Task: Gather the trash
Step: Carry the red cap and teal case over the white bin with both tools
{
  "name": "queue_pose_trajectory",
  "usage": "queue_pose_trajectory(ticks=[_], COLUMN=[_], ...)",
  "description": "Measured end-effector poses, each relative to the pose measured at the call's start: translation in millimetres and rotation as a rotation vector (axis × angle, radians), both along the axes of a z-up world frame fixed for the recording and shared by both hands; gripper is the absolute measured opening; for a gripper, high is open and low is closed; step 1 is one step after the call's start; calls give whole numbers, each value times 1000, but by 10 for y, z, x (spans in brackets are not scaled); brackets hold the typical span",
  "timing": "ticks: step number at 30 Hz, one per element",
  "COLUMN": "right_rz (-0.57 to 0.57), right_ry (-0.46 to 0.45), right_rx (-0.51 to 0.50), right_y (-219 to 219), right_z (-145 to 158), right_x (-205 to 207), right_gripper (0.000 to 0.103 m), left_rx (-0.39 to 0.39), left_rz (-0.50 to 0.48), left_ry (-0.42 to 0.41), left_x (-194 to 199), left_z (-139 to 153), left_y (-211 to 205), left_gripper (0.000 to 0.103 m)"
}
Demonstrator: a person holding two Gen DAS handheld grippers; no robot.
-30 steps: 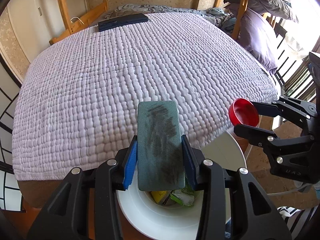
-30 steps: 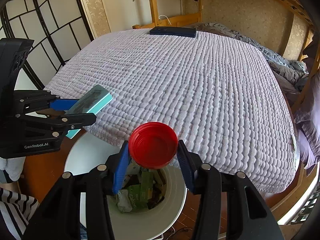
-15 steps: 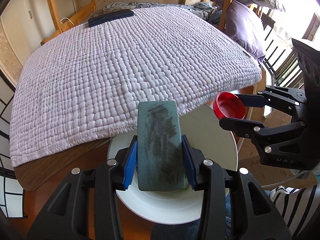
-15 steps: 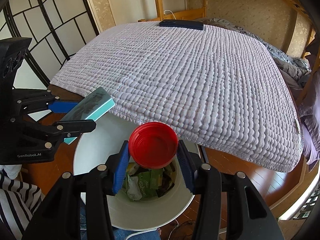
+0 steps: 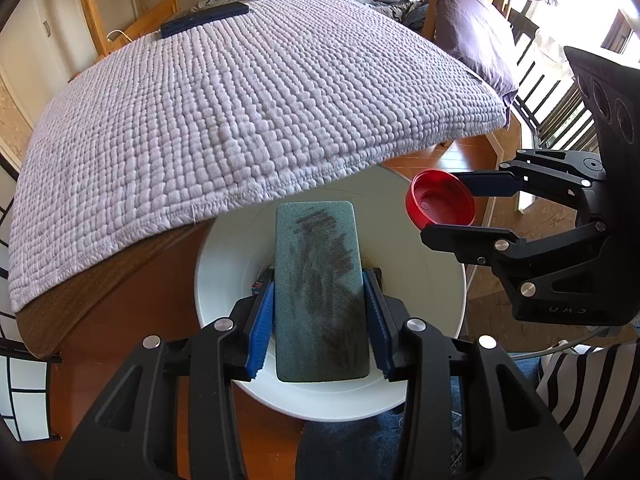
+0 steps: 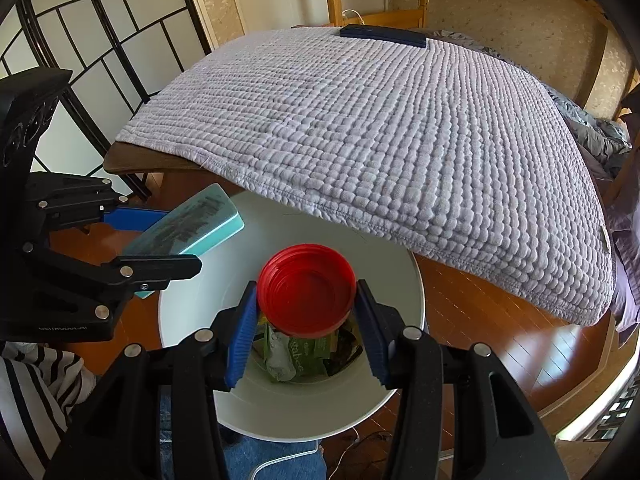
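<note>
Progress toward the drop is plain: both grippers have been drawn back from the quilt's (image 5: 256, 92) near edge over the last second, so that far more of the white bin (image 5: 224, 248) is now seen beneath them. The scuffed green sponge (image 5: 320, 292) is clenched in the left gripper (image 5: 320, 304) above the bin's opening, and the red lid (image 6: 306, 294) is grasped by the right gripper (image 6: 306, 320) over the same opening, to the right of the sponge. Release is judged to be the step at hand, since both pieces are held above the bin. Green wrappers (image 6: 300, 356) already lying in the bin are shown only in the right wrist view; in the left view they are hidden by the sponge. A dark flat case (image 6: 382, 36) is left at the quilt's far edge.
</note>
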State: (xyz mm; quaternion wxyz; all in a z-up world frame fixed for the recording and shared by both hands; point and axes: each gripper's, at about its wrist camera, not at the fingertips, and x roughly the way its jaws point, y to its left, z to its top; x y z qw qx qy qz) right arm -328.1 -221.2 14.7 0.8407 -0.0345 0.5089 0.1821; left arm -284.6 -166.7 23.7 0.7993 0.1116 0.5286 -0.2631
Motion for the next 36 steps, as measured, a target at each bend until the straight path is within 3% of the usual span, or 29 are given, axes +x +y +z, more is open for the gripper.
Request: queue_pose_trajectory(ticks=[36], right_rz=[0], right_ry=[75], right_rx=[-27], right_y=[207], right_z=[-603], right_x=[301], right_gripper=[47], left_rx=[120], left_rz=[-8], left_ry=[88], left_x=[19], left_z=[-645], left_y=[-98], left_gripper=[44])
